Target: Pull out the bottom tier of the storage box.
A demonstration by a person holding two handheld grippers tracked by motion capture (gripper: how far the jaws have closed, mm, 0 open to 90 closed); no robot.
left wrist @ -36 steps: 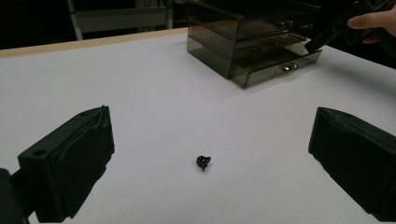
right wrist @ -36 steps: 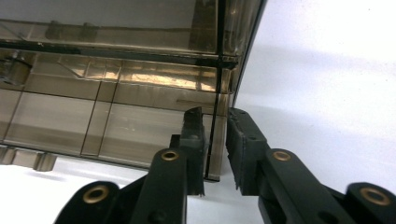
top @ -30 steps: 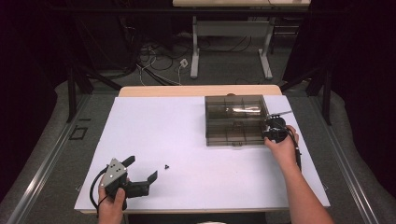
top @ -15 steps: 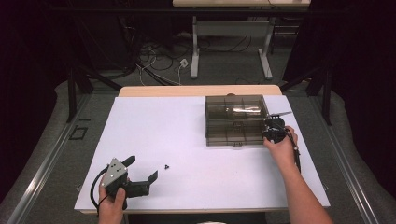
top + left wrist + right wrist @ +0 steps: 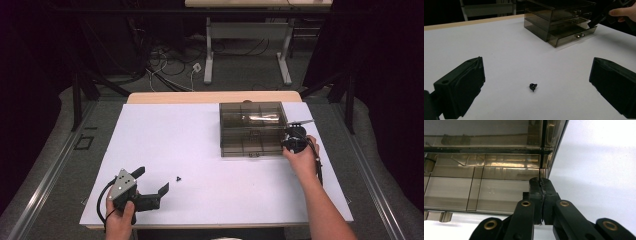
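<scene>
- Right gripper (image 5: 541, 185): black jaws pressed together, tips at the corner of the smoky clear plastic drawer box (image 5: 252, 127).
- Left gripper (image 5: 152, 187): jaws spread wide, resting on the matte white table (image 5: 165, 140).
- Small black clip (image 5: 532, 86): between those jaws, untouched.

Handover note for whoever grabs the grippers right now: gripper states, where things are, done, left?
Left gripper: open, near the table's front-left, jaws aimed at the small black part lying loose on the table; not touching it.
Right gripper: shut, nothing visibly between the jaws, at the right corner of the smoky drawer box.
Bottom drawer stands slightly out.
Done: drawer cracked open.
Left, probably: pick up the part and put it in the drawer.
</scene>
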